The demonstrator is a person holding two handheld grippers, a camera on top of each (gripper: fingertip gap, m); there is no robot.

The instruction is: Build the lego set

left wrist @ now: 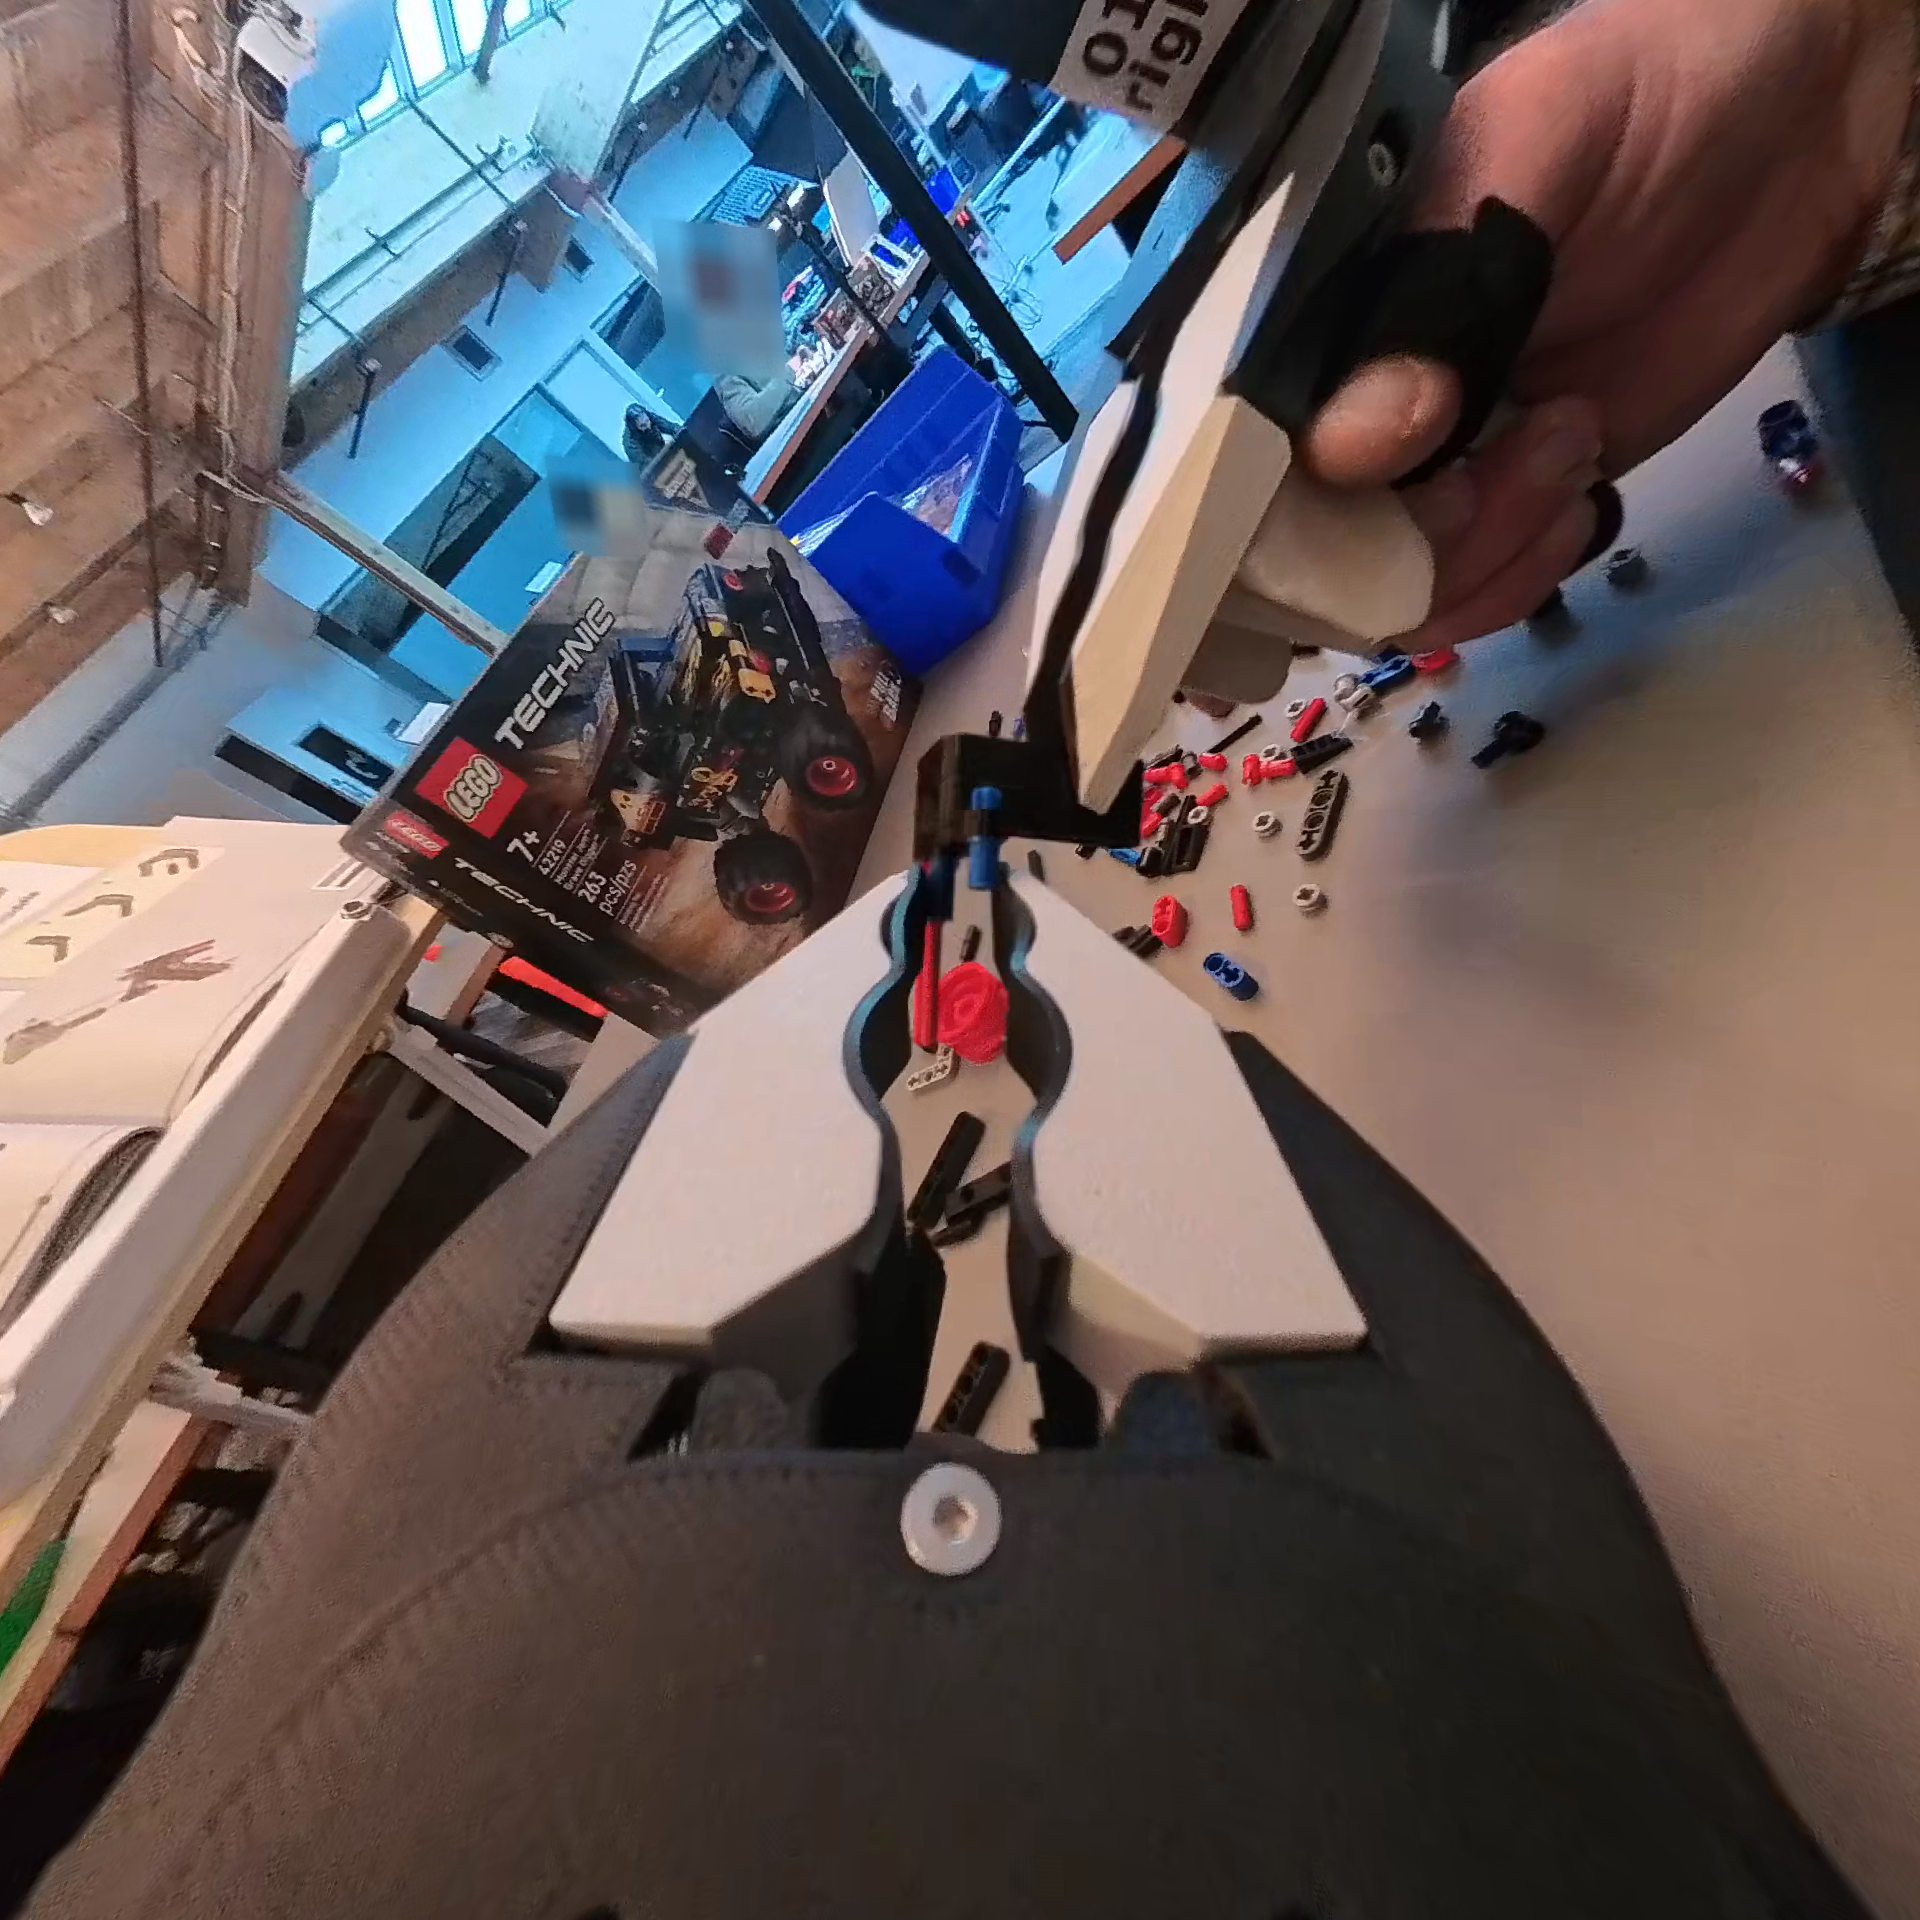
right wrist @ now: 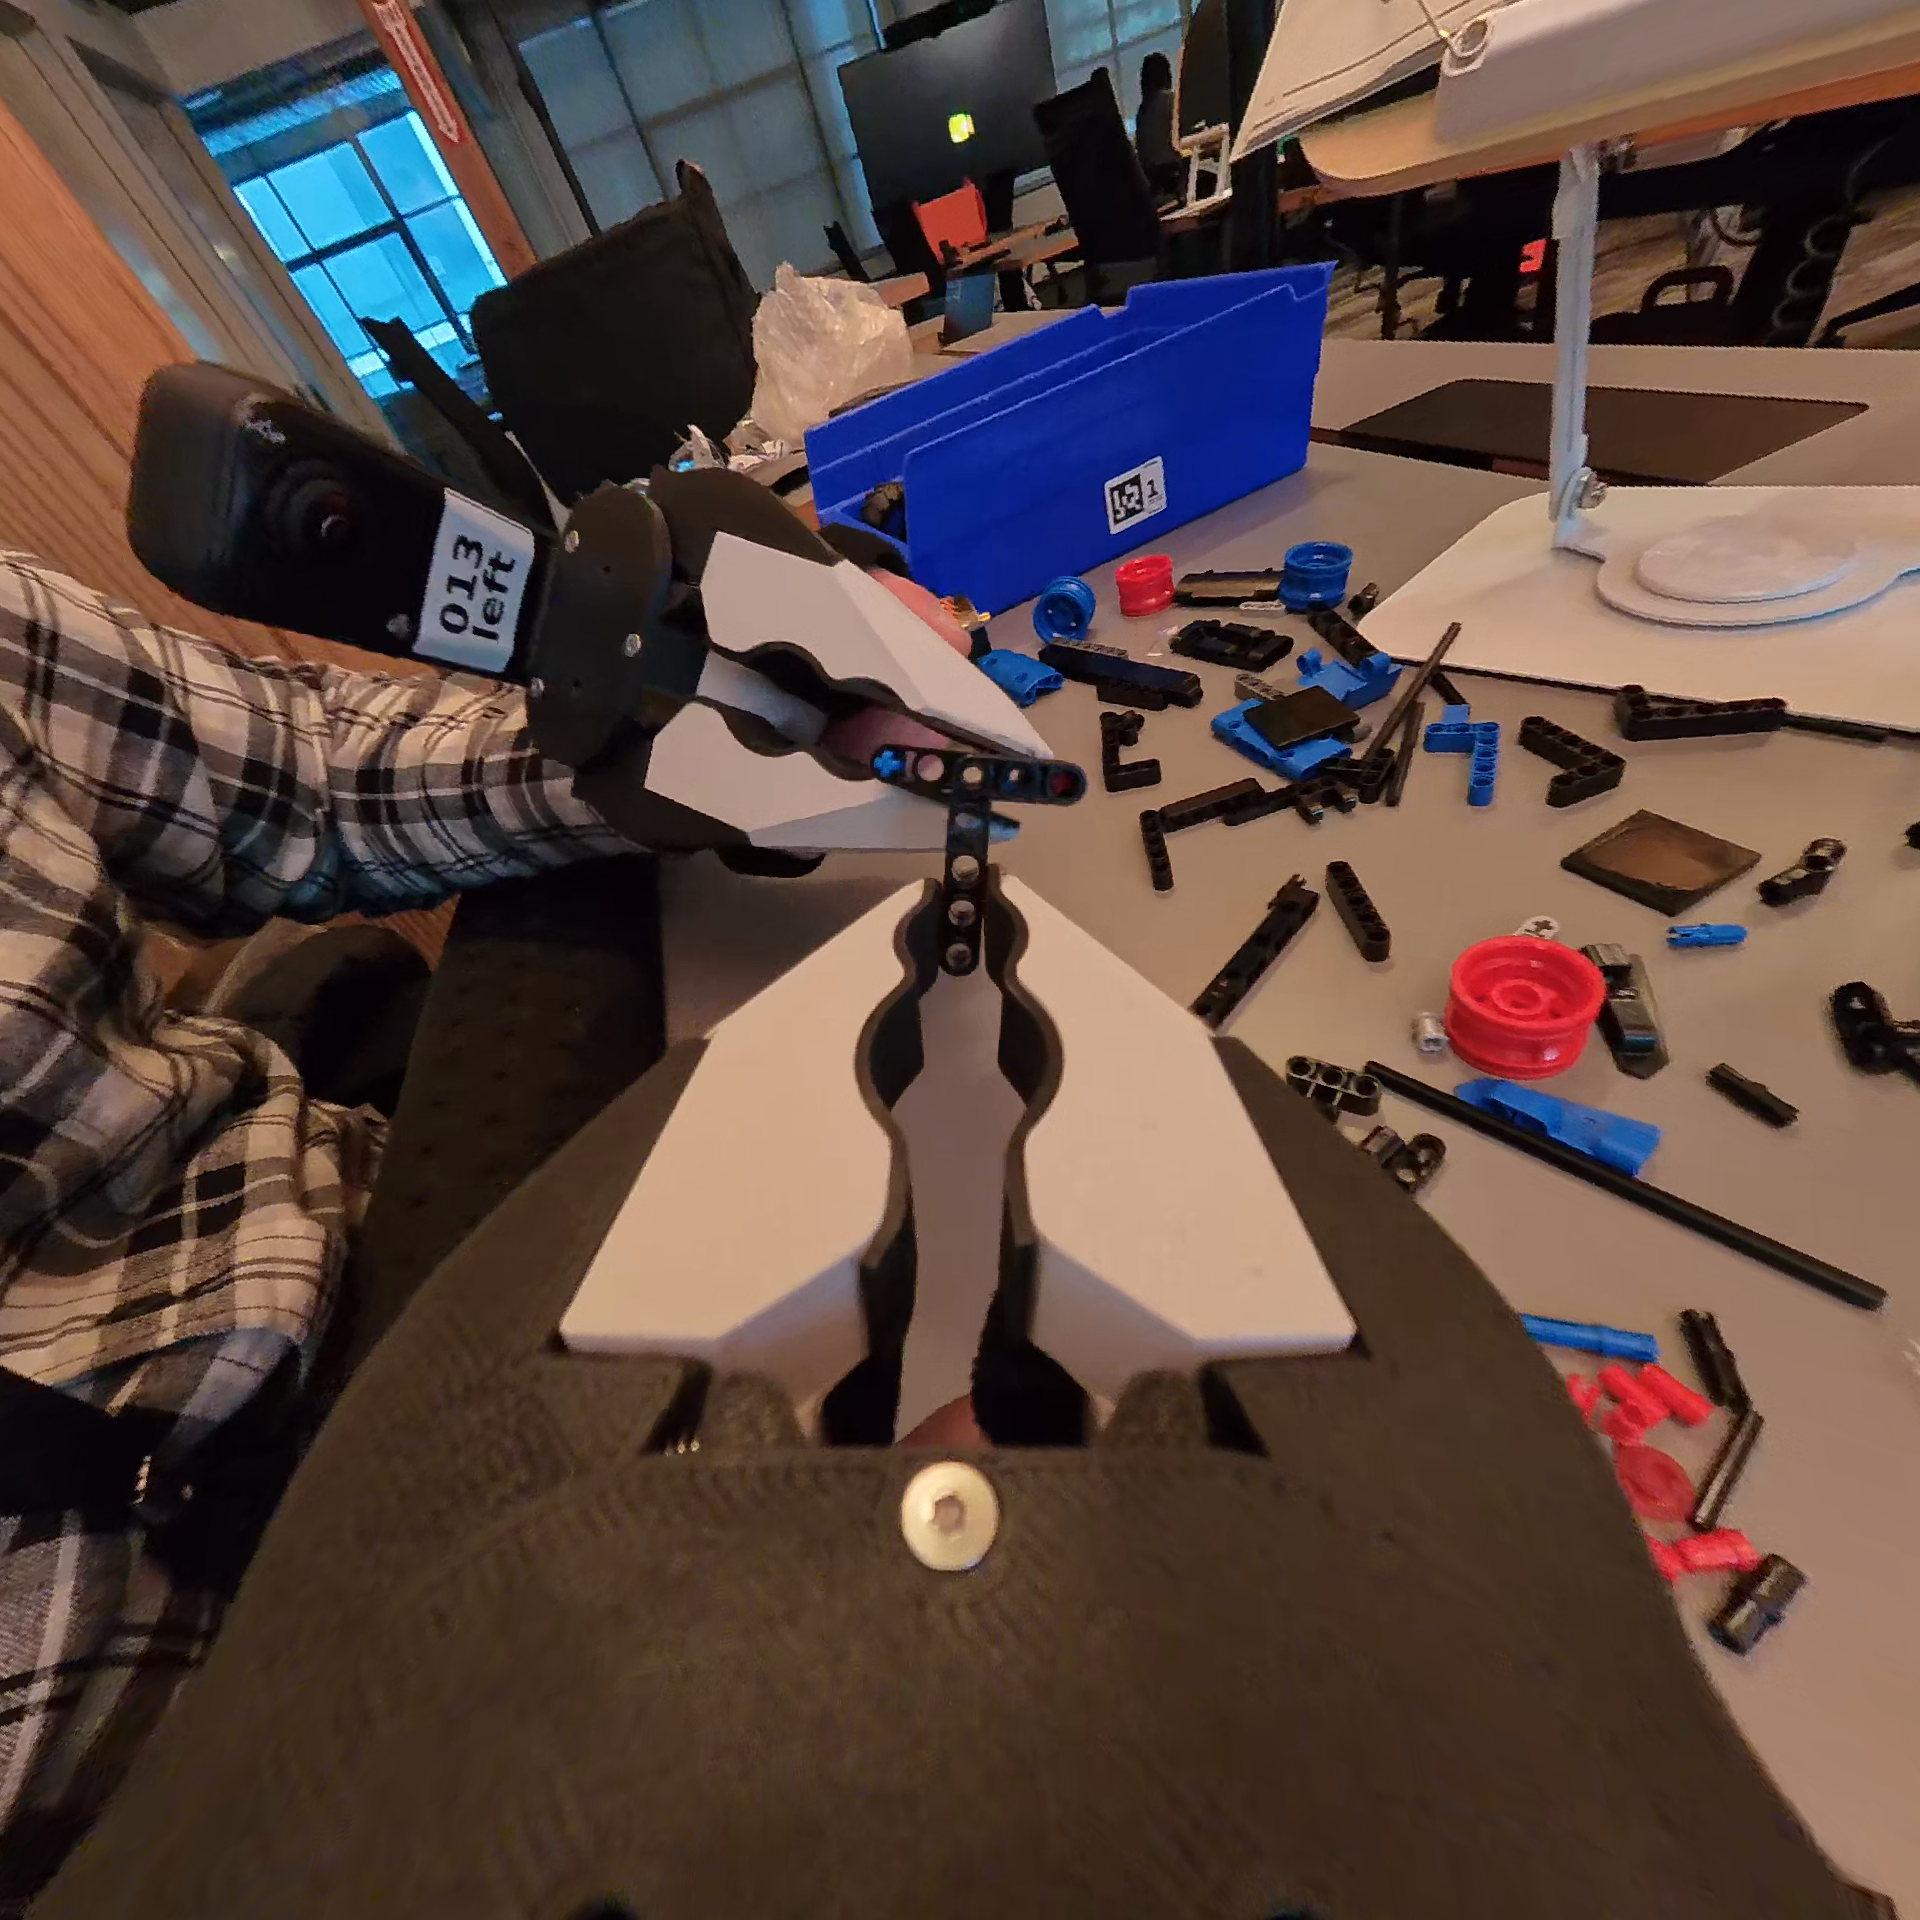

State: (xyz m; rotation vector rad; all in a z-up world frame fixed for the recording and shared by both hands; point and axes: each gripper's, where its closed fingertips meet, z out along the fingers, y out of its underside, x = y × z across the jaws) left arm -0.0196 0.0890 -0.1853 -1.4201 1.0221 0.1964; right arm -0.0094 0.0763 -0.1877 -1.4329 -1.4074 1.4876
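Observation:
My left gripper [left wrist: 956, 883] is shut on a black holed beam [right wrist: 977, 779] that lies crosswise and has a blue pin [right wrist: 888, 766] at one end. My right gripper [right wrist: 961, 888] is shut on a second black holed beam [right wrist: 961, 904]. This second beam stands upright and meets the first one in a T. Both are held above the grey table [right wrist: 1143, 935]. In the left wrist view the joined black piece [left wrist: 997, 800] with a blue pin [left wrist: 982, 826] sits just past my fingertips. The right gripper [left wrist: 1101, 800] reaches it from the upper right. The left gripper also shows in the right wrist view [right wrist: 1023, 790].
Loose black, blue and red parts [right wrist: 1351, 748] are scattered over the table, among them a red wheel hub [right wrist: 1522, 1003] and a long black axle [right wrist: 1621, 1184]. A blue bin [right wrist: 1070, 468] and the set's box [left wrist: 665, 769] stand at the back. A white stand base [right wrist: 1745, 571] sits at the right. My two grippers' fingertips are within a few centimetres of each other. From either gripper's tips it is about 12 centimeters to the red wheel hub [right wrist: 1522, 1003]. Seen from the left wrist view [left wrist: 961, 987] as well.

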